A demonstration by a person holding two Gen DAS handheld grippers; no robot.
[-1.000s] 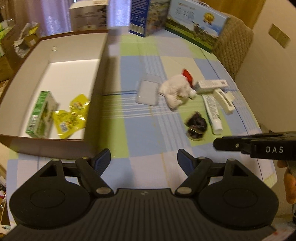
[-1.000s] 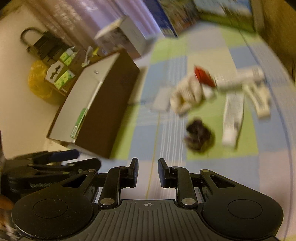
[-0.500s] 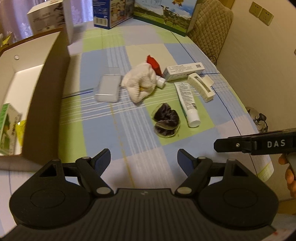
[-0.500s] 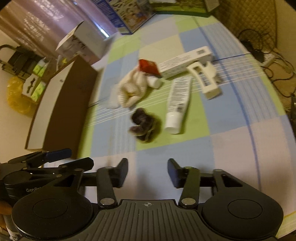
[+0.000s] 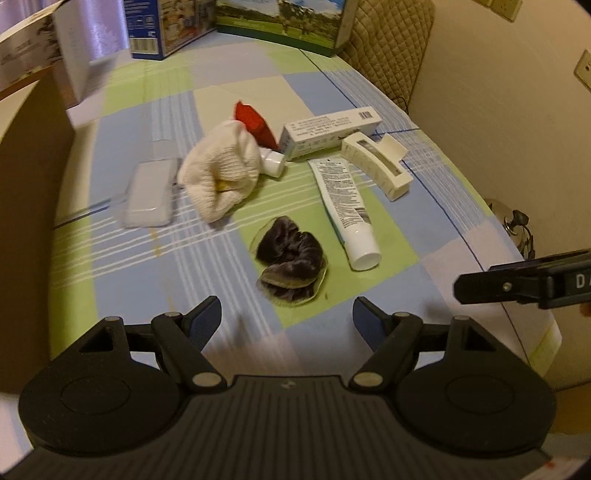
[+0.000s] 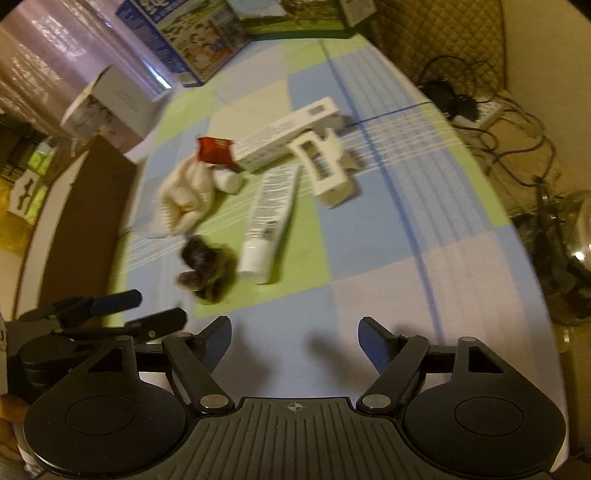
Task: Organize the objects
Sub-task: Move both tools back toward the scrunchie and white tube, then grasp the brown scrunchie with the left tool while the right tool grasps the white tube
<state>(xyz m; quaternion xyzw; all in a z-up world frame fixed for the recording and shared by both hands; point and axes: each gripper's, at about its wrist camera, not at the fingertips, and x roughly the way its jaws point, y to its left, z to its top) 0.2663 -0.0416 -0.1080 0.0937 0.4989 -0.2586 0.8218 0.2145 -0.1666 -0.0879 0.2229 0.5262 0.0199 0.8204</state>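
On the checked tablecloth lie a dark scrunchie (image 5: pixel 290 262) (image 6: pixel 203 264), a white tube (image 5: pixel 345 206) (image 6: pixel 271 212), a cream hair claw (image 5: pixel 376 164) (image 6: pixel 323 162), a long white carton (image 5: pixel 328 131) (image 6: pixel 284 133), a cream knit cloth (image 5: pixel 218 171) (image 6: pixel 184 201), a red packet (image 5: pixel 255 122) (image 6: pixel 214 149) and a clear flat case (image 5: pixel 149 195). My left gripper (image 5: pixel 286 321) is open and empty, just short of the scrunchie. My right gripper (image 6: pixel 293 338) is open and empty above bare cloth, right of the scrunchie and tube.
The brown wall of the open cardboard box (image 5: pixel 26 206) (image 6: pixel 79 225) stands at the left. Printed cartons (image 5: pixel 280 18) and a white box (image 5: pixel 48 51) line the far side. The table's right edge (image 5: pixel 517 266) drops to cables and a metal kettle (image 6: pixel 576 251).
Both grippers have swung right, away from the box and closer to the loose items. The right gripper's jaws have opened wide. The left stays open.
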